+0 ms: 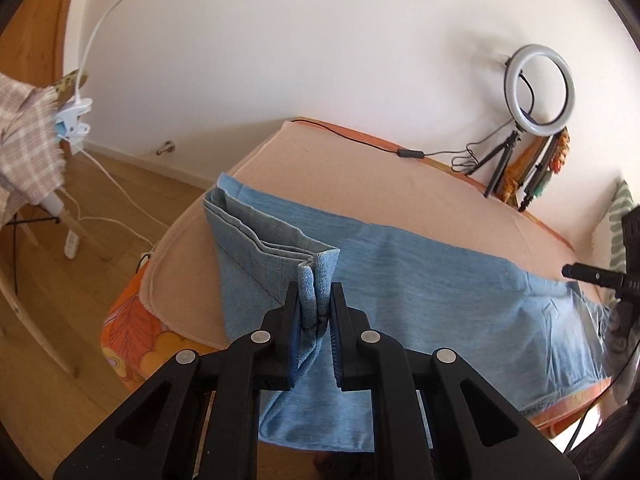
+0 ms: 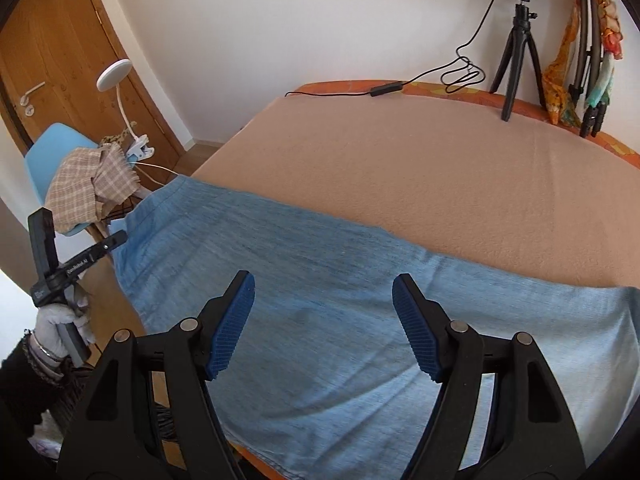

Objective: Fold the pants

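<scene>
Light blue denim pants (image 1: 440, 280) lie lengthwise across a peach blanket (image 1: 360, 168). My left gripper (image 1: 316, 312) is shut on the stacked leg hems and holds them lifted off the blanket, so the cloth below hangs folded back. In the right wrist view the pants (image 2: 320, 232) fill the lower half. My right gripper (image 2: 323, 282) hovers over them with its blue pads wide apart and nothing between them. A gloved hand (image 2: 60, 328) at the left edge carries the left gripper.
A ring light on a tripod (image 2: 516, 48) stands at the blanket's far edge beside hanging scarves (image 2: 568, 60); its cable and switch (image 2: 386, 90) trail along that edge. Left of the bed stand a blue chair with a checked cloth (image 2: 92, 184) and a clip lamp (image 1: 76, 112).
</scene>
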{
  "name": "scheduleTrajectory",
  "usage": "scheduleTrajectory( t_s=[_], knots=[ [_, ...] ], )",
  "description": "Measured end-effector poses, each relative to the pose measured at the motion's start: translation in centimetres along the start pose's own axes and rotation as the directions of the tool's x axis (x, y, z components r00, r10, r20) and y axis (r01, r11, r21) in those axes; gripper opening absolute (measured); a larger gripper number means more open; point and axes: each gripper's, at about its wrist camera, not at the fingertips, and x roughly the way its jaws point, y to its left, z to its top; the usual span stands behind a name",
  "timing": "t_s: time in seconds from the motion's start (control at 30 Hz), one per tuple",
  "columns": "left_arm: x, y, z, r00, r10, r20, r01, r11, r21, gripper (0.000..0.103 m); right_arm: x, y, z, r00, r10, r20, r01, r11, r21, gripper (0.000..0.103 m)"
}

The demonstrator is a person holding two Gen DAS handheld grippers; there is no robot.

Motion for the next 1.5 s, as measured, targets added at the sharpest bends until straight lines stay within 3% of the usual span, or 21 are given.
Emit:
scheduleTrajectory(
  t_s=[0.07,0.17,0.27,0.33,0.43,0.53,0.63,0.77,0.83,0.9,1.0,1.23,1.5],
  knots=[
    [0.3,-0.9,-0.5,0.999,-0.042,-0.023,0.042,0.999,0.024,0.011,2.6,1.1,1.5,0.991,0.123,-0.044,-0.121,0.991,0.05,0.078],
    [0.6,-1.3,-1.2,0.996,-0.081,-0.04,0.082,0.996,0.019,0.011,7.5,3.6,3.8,0.961,0.248,-0.121,-0.24,0.968,0.072,0.078],
    [0.3,-0.7,-1.2,0.991,-0.128,-0.039,0.127,0.991,-0.034,0.011,12.9,6.0,5.5,0.925,0.318,-0.209,-0.301,0.947,0.11,0.078],
    [-0.3,-0.5,-0.8,0.989,-0.146,-0.023,0.145,0.988,-0.047,0.011,16.3,7.3,6.1,0.884,0.387,-0.261,-0.355,0.921,0.164,0.078],
    [-1.0,-0.4,-0.3,0.983,-0.181,0.0,0.181,0.982,-0.06,0.011,20.4,9.1,6.9,0.849,0.443,-0.287,-0.393,0.894,0.216,0.078],
    [-1.1,-0.8,-0.3,0.98,-0.198,-0.003,0.198,0.979,-0.048,0.011,23.3,10.5,7.7,0.836,0.457,-0.302,-0.394,0.885,0.248,0.078],
    [-0.9,-1.4,-0.4,0.973,-0.228,-0.025,0.227,0.973,-0.042,0.011,24.8,11.3,9.1,0.854,0.431,-0.29,-0.373,0.898,0.235,0.078],
    [-0.8,-2.4,-0.5,0.969,-0.245,-0.037,0.244,0.97,-0.017,0.011,26.4,11.4,10.0,0.892,0.311,-0.327,-0.266,0.948,0.175,0.078],
    [-0.8,-2.6,-0.5,0.969,-0.243,-0.038,0.243,0.97,-0.013,0.011,27.0,11.2,10.1,0.904,0.273,-0.329,-0.228,0.959,0.168,0.064],
    [-0.8,-2.5,-0.4,0.969,-0.245,-0.034,0.245,0.969,-0.02,0.011,27.4,11.1,10.1,0.907,0.265,-0.328,-0.216,0.96,0.178,0.037],
    [-0.7,-2.3,-0.3,0.968,-0.25,-0.03,0.249,0.968,-0.028,0.011,27.0,11.1,10.2,0.912,0.265,-0.312,-0.223,0.961,0.165,0.014],
    [-0.6,-3.9,-0.9,0.958,-0.283,-0.049,0.283,0.959,0.0,0.011,22.6,10.8,11.3,0.948,0.224,-0.227,-0.206,0.974,0.098,0.008],
    [-0.5,-8.2,-1.2,0.938,-0.338,-0.083,0.344,0.936,0.079,0.011,16.0,7.8,10.9,0.982,0.12,-0.146,-0.114,0.992,0.049,0.007]
  ],
)
